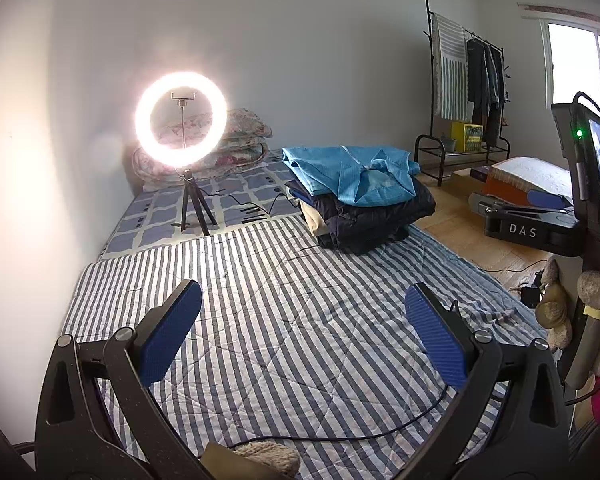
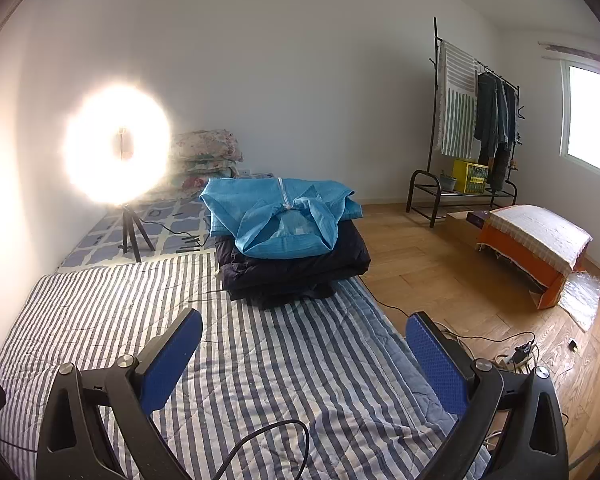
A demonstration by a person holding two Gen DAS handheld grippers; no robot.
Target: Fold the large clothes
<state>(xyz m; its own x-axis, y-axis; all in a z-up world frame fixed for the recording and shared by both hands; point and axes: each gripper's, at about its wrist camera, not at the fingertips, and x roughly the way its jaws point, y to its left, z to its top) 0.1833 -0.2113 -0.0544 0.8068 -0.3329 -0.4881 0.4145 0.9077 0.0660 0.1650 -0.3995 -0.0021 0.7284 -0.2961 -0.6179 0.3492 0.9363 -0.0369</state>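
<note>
Both grippers, left gripper (image 1: pixel 303 334) and right gripper (image 2: pixel 304 354), gape empty over the striped quilt (image 2: pixel 284 364); folded light-blue garment (image 2: pixel 280 216) tops what looks like dark jackets (image 2: pixel 296 272).

Striped quilt (image 2: pixel 284 360): blue-grey and white bands; bed sheet (image 1: pixel 156 216) beyond its far edge: blue blocks on a pale ground. Folded pile at the quilt's far right corner: sky-blue garment (image 2: pixel 284 216) on top, dark navy clothes (image 2: pixel 296 272) beneath; floral bedding (image 2: pixel 204 152) at the sheet's far end. Gripper pads (image 1: pixel 172 332): blue on black arms; box (image 2: pixel 532 264): orange under a white cloth.
</note>
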